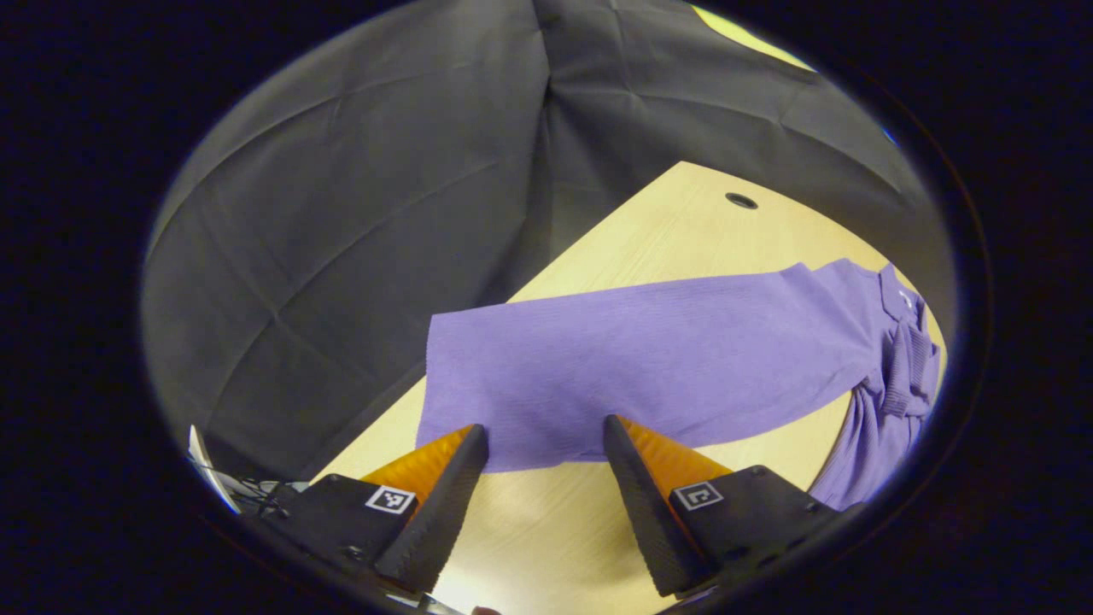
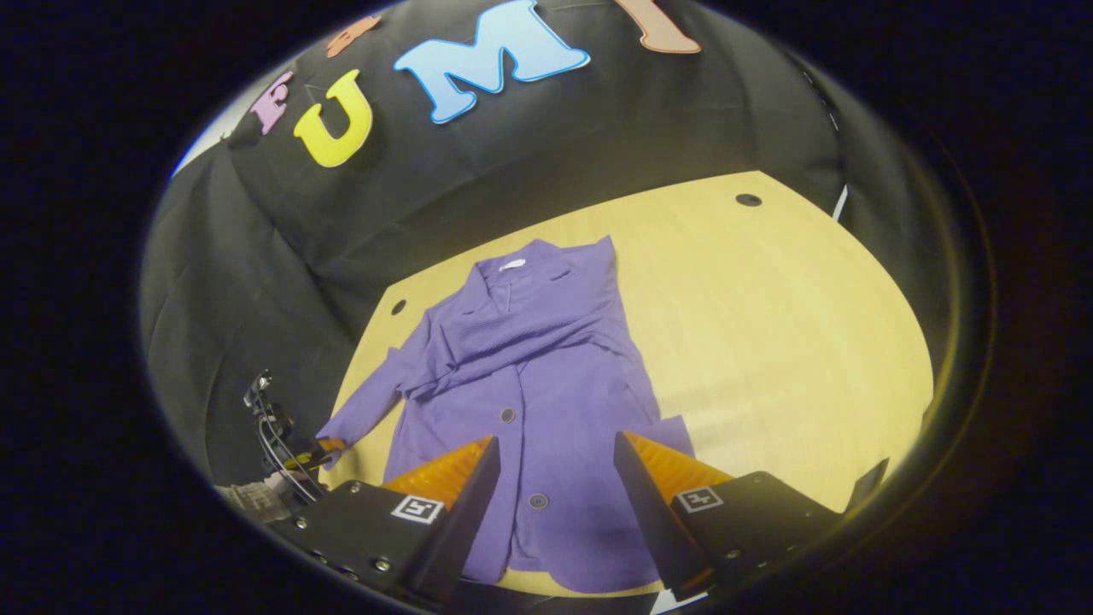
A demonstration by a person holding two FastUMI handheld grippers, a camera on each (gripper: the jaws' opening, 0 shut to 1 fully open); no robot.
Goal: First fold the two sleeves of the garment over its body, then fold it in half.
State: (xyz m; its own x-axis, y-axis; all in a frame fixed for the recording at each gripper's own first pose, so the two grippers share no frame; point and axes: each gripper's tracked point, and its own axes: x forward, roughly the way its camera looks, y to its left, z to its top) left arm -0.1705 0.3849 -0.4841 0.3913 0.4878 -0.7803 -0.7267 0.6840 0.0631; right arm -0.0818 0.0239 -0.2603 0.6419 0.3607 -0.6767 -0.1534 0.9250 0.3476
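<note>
Left gripper (image 1: 546, 440): jaws apart, empty, above the jacket's (image 1: 666, 359) hem edge. Right gripper (image 2: 555, 453): jaws apart, empty, over the jacket's (image 2: 546, 376) lower front. Jacket: purple, buttoned, flat on the wooden table (image 2: 768, 325), one sleeve (image 2: 529, 329) lying across the chest, the other (image 2: 376, 393) stretched outward. Risk: a one-layer pinch would drag the body askew. Writing: a white neck label (image 2: 512, 265), too small to make out

Light wood table (image 2: 768, 325), pale grain, rounded far corner. Round cable holes: one nr far right corner (image 2: 749, 200), another nr far left edge (image 2: 399, 307). Black cloth wall (image 1: 341, 213) behind & both sides, creased, seam running down mid. Cables bundled (image 2: 277, 444) off table's left edge. Lighting soft, even.
</note>
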